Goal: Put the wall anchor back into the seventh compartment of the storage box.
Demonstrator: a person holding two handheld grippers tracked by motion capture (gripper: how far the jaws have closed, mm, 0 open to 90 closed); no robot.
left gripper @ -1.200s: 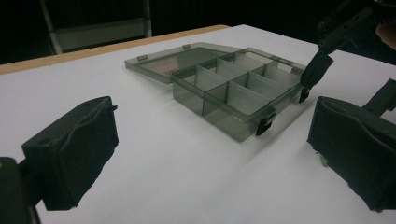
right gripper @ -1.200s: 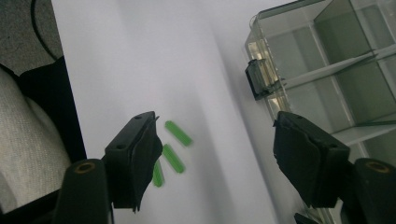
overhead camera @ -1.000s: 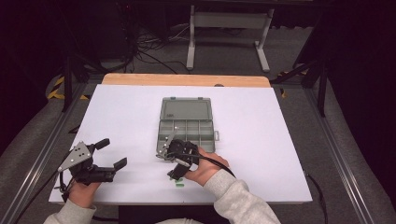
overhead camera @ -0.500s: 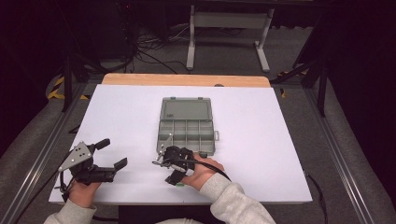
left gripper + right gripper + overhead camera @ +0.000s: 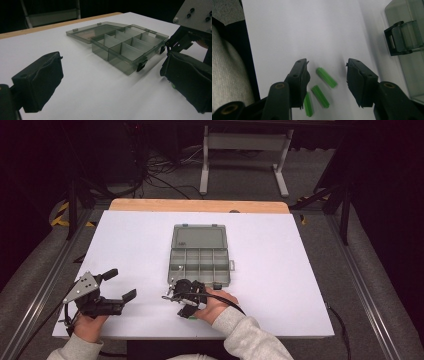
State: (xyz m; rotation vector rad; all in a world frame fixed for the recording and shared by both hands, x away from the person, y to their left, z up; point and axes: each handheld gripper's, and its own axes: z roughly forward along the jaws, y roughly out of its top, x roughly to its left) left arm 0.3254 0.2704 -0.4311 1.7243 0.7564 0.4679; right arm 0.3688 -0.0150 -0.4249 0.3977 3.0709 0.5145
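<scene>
3 green plugs [image 5: 326, 77] are seen lying on the white bench [image 5: 280, 270] close to its near edge, a little right of the middle, just in front of the near left corner of a grey compartment box [image 5: 200, 262]. In the right gripper view, 1 plug lies in the gap between the jaws, a 2nd lies just beside it toward the left jaw, and a 3rd is partly hidden under that jaw. The right hand-held gripper [image 5: 327, 75] is pointed down at them with its jaws about half apart; they have just been closing, yet neither pad is pressed on a plug, so nothing is gripped. The box stands open near the middle of the bench, its lid [image 5: 199, 237] laid flat toward the far edge, and 1 black latch [image 5: 398, 37] shows at the edge of the right gripper view. The left hand-held gripper [image 5: 115, 287] is held near the near left corner of the bench, well apart from the box, with its jaws wide apart and nothing between them. A grey sleeve [image 5: 250, 340] covers the right forearm.
</scene>
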